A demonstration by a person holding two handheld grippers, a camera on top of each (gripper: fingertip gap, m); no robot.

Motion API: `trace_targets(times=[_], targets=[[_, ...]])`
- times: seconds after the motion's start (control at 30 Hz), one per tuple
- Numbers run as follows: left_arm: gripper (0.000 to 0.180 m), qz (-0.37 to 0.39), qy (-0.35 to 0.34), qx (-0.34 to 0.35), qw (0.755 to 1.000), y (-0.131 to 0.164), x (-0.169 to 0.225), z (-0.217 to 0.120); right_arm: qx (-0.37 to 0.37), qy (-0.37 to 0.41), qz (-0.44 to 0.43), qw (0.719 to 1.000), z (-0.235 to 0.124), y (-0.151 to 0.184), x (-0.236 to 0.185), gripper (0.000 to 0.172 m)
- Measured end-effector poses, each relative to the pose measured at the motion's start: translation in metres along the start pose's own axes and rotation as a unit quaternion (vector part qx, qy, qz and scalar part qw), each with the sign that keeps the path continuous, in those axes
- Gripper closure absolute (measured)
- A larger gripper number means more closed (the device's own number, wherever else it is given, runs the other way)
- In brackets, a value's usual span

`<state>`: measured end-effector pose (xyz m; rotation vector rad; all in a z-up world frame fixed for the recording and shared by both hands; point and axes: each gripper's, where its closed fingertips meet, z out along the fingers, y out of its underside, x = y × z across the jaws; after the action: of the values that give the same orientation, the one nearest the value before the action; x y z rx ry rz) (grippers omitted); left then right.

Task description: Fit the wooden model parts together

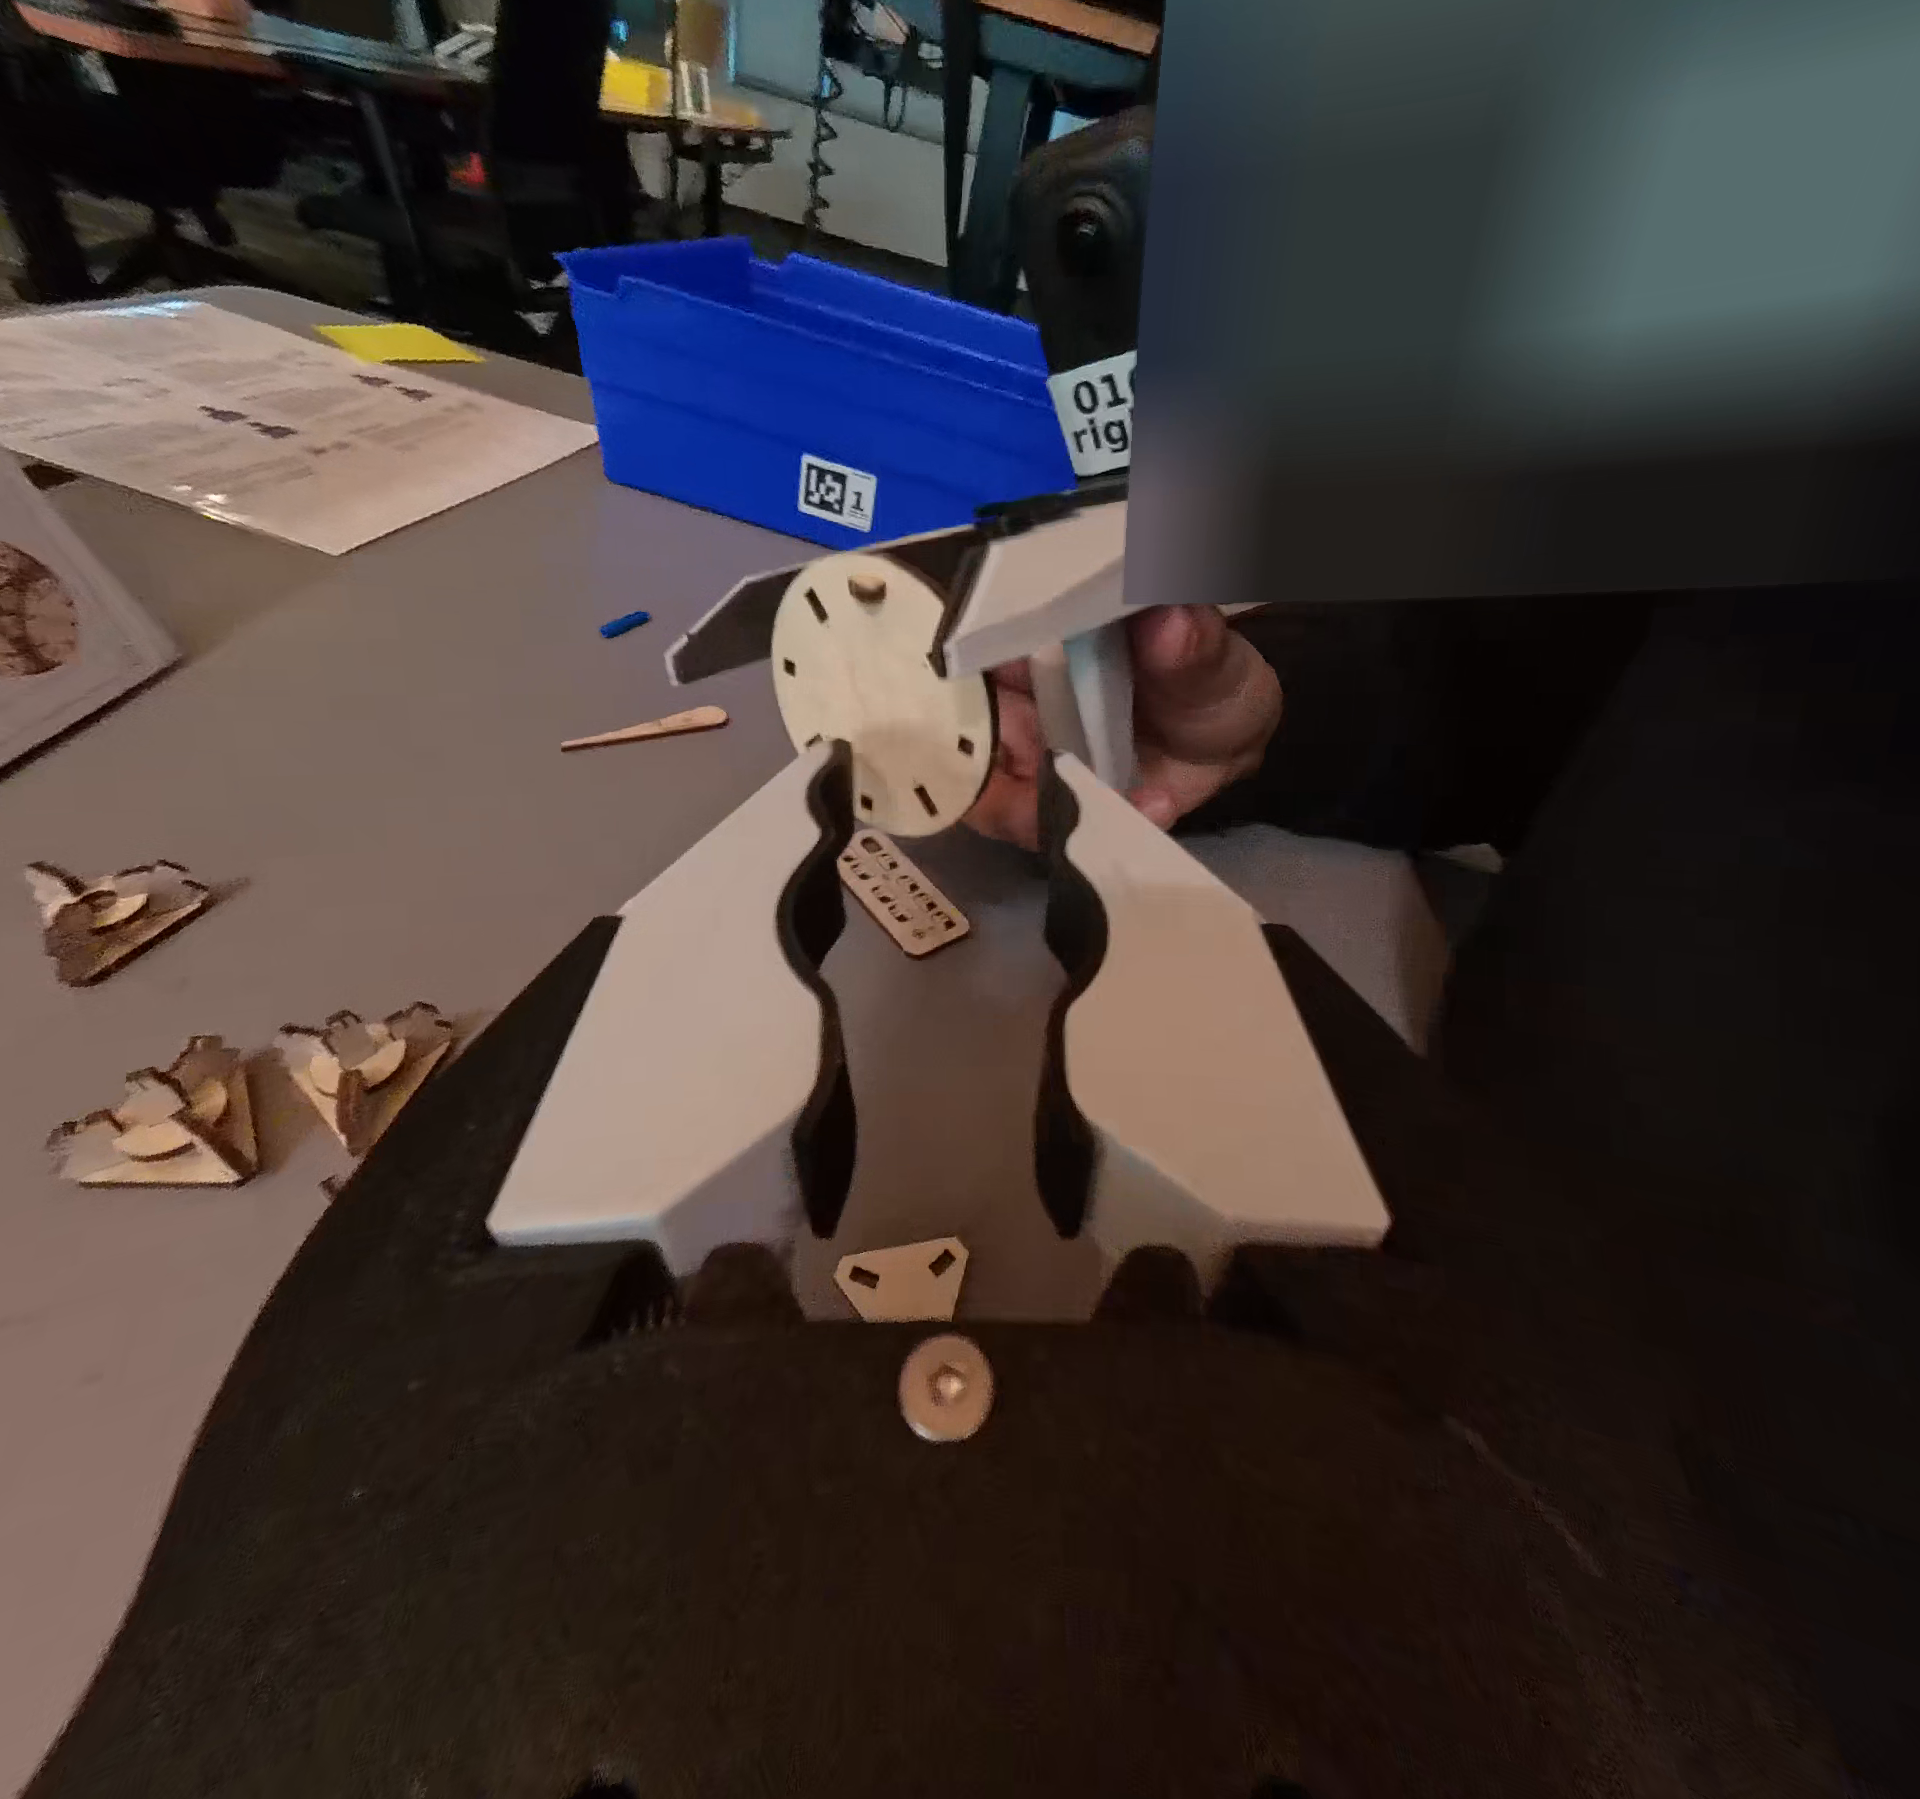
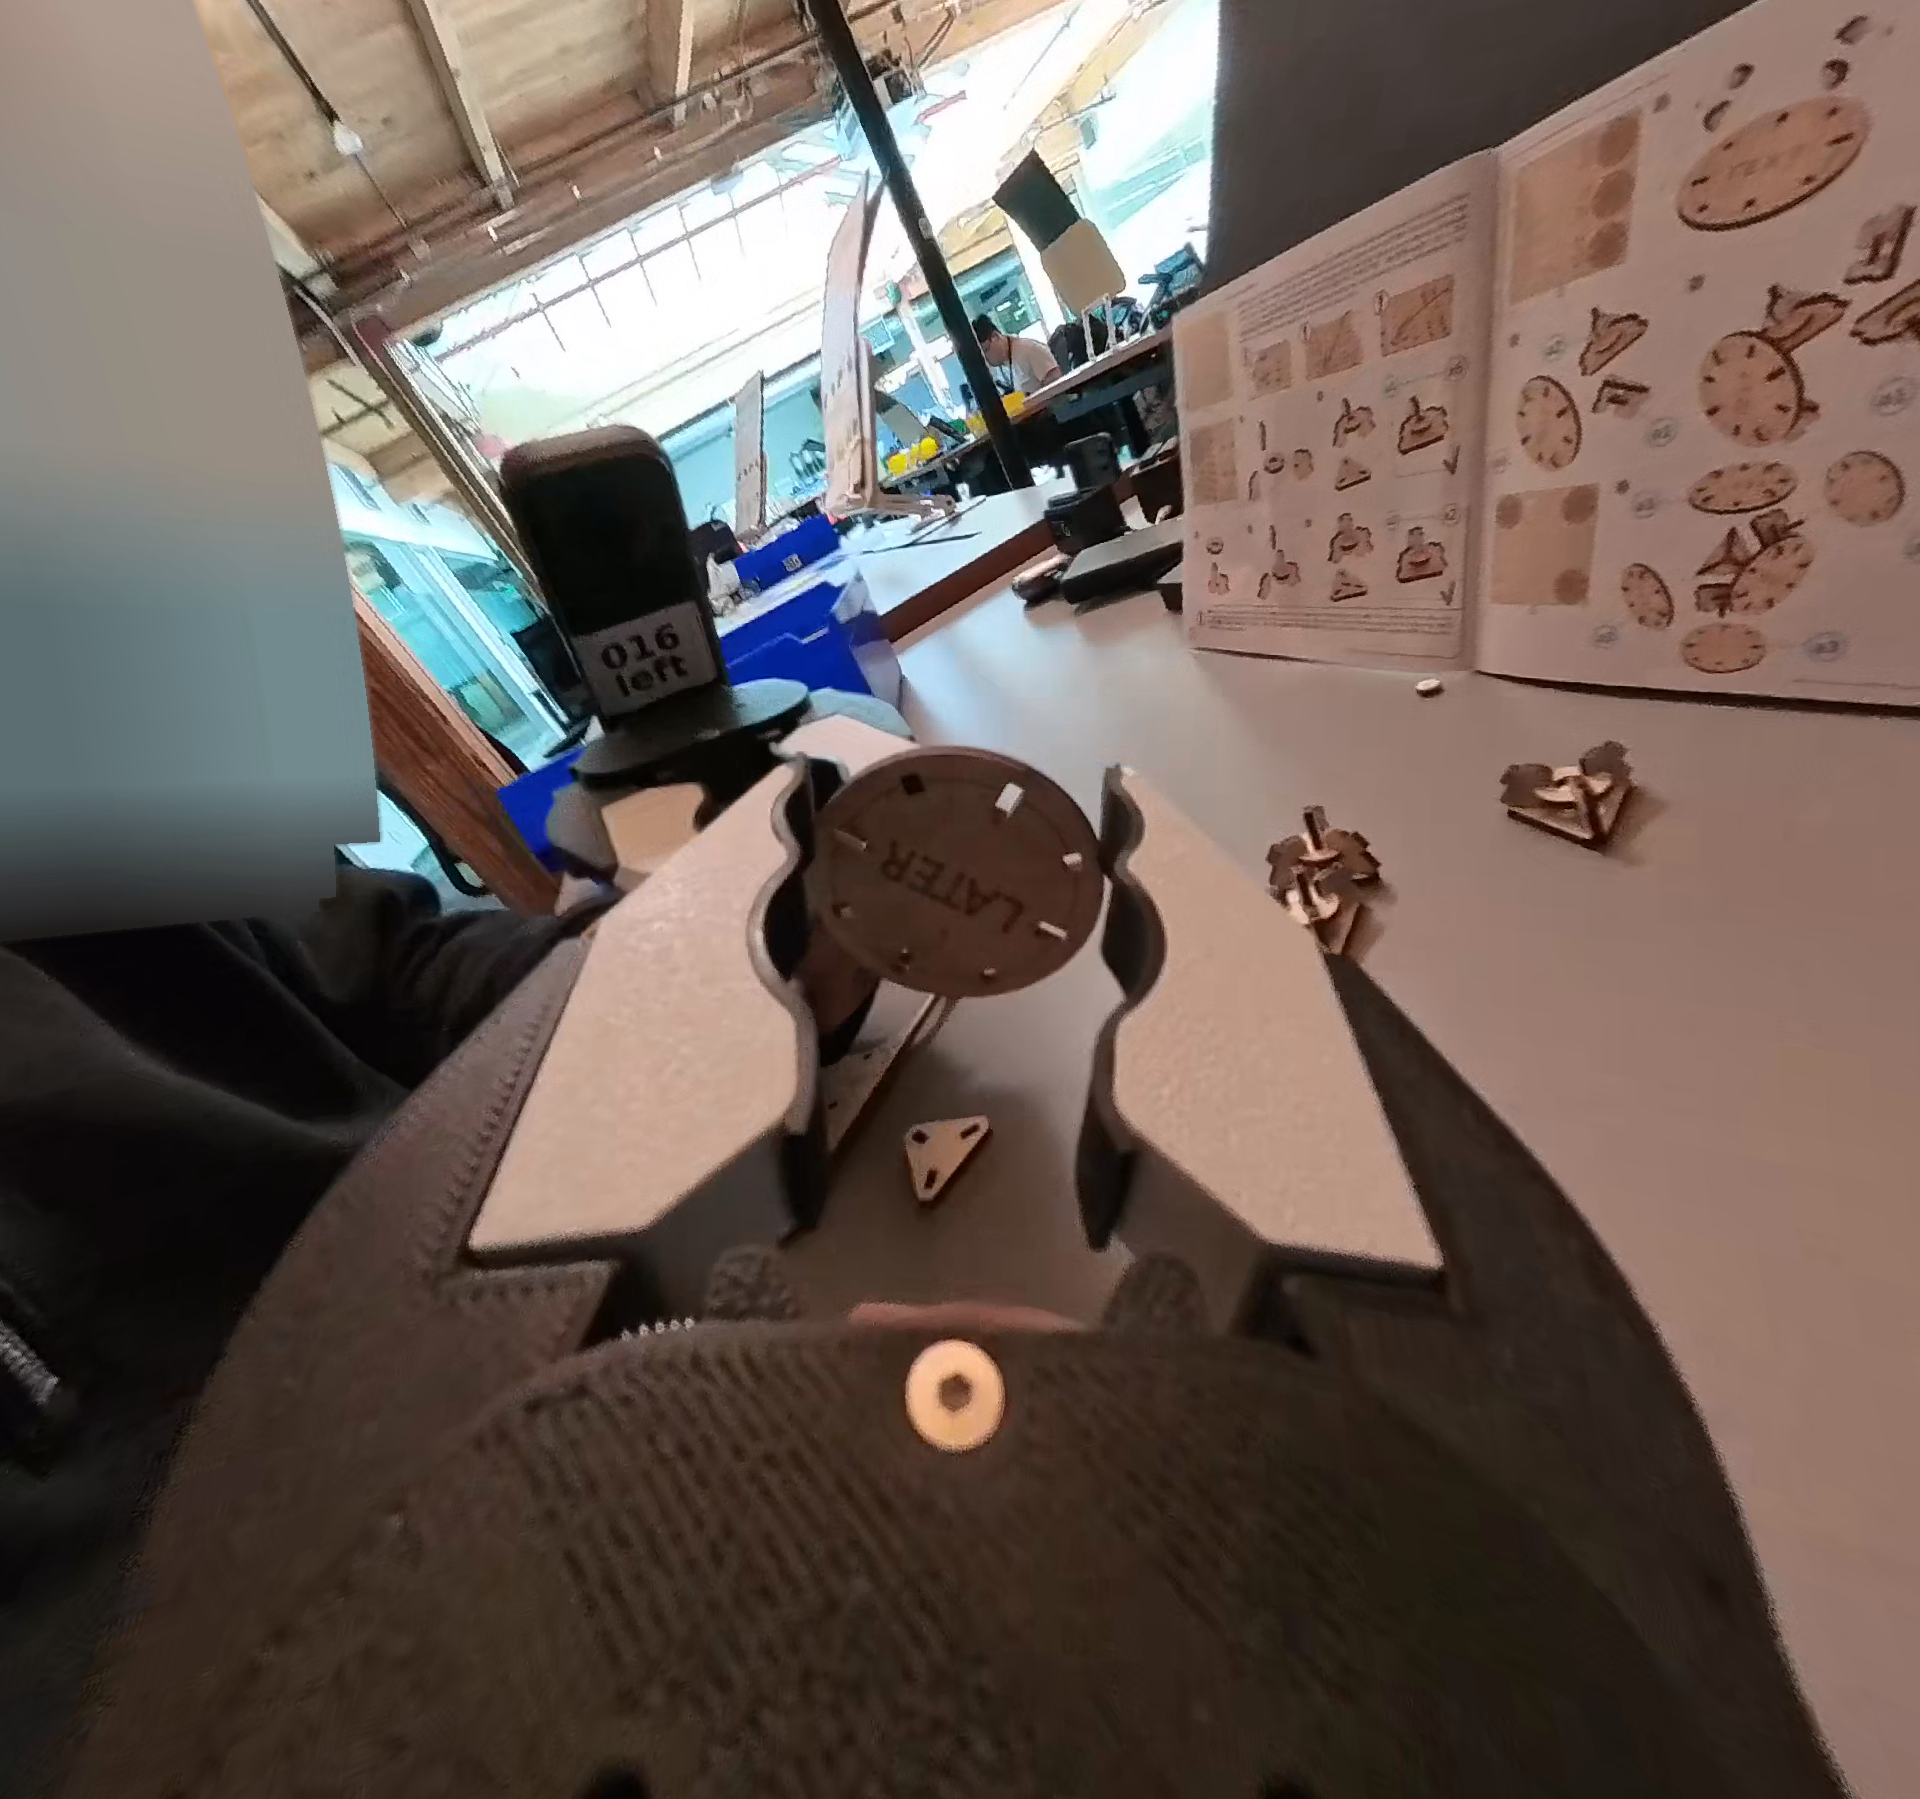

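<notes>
Only left view shows a peg (image 1: 865, 589) on the disc (image 1: 883, 700) — right claw (image 2: 956, 778) clamps it, left claw (image 1: 938, 762) apart.

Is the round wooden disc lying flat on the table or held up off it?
Held up. The disc sits tilted between the right gripper's fingers, above the table; the left wrist view shows the same.

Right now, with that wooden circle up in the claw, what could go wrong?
1. The right claw pinches the wooden disc only by its thin edges, so it might slip out and drop onto the grey table.
2. The left claw is open, with one fingertip right at the disc's lower edge; a bump could twist it loose.
3. The small peg in the disc might pop out.
</notes>
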<state>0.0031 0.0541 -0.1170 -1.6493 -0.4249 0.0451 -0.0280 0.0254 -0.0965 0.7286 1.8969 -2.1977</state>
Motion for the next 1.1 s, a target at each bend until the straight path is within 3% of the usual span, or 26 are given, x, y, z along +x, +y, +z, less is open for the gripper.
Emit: trace_targets(times=[0.17,0.27,0.43,0.57,0.67,0.83,0.9,1.03,1.1], targets=[[0.18,-0.051,0.037,0.031,0.998,-0.01,-0.002,-0.012,-0.007,0.016,-0.076,0.997,0.001,0.004,-0.003,0.115],[0.18,-0.133,0.08,0.053,0.986,-0.014,-0.005,-0.016,-0.01,0.027,-0.117,0.993,-0.002,0.001,-0.001,0.11],[0.18,-0.217,0.099,0.079,0.968,-0.017,-0.018,-0.022,-0.005,0.026,-0.114,0.993,-0.007,-0.006,0.001,0.12],[0.18,-0.233,0.113,0.066,0.964,-0.012,-0.016,-0.02,0.012,0.002,-0.05,0.999,-0.011,-0.013,0.002,0.128],[0.18,-0.245,0.129,0.061,0.959,-0.011,-0.012,-0.018,0.003,-0.049,0.014,0.999,-0.011,-0.011,-0.004,0.157],[0.18,-0.261,0.154,0.055,0.951,-0.009,-0.006,-0.017,0.005,-0.079,0.087,0.993,-0.011,-0.009,-0.003,0.155],[0.18,-0.258,0.157,0.051,0.952,-0.009,-0.004,-0.016,0.0,-0.088,0.089,0.992,-0.011,-0.008,-0.005,0.167],[0.18,-0.214,0.153,0.054,0.963,-0.011,-0.001,-0.017,-0.002,-0.095,0.046,0.994,-0.013,-0.009,-0.013,0.169],[0.166,-0.187,0.145,0.07,0.969,-0.016,0.001,-0.018,-0.015,-0.107,-0.002,0.994,-0.013,-0.006,-0.023,0.169]])
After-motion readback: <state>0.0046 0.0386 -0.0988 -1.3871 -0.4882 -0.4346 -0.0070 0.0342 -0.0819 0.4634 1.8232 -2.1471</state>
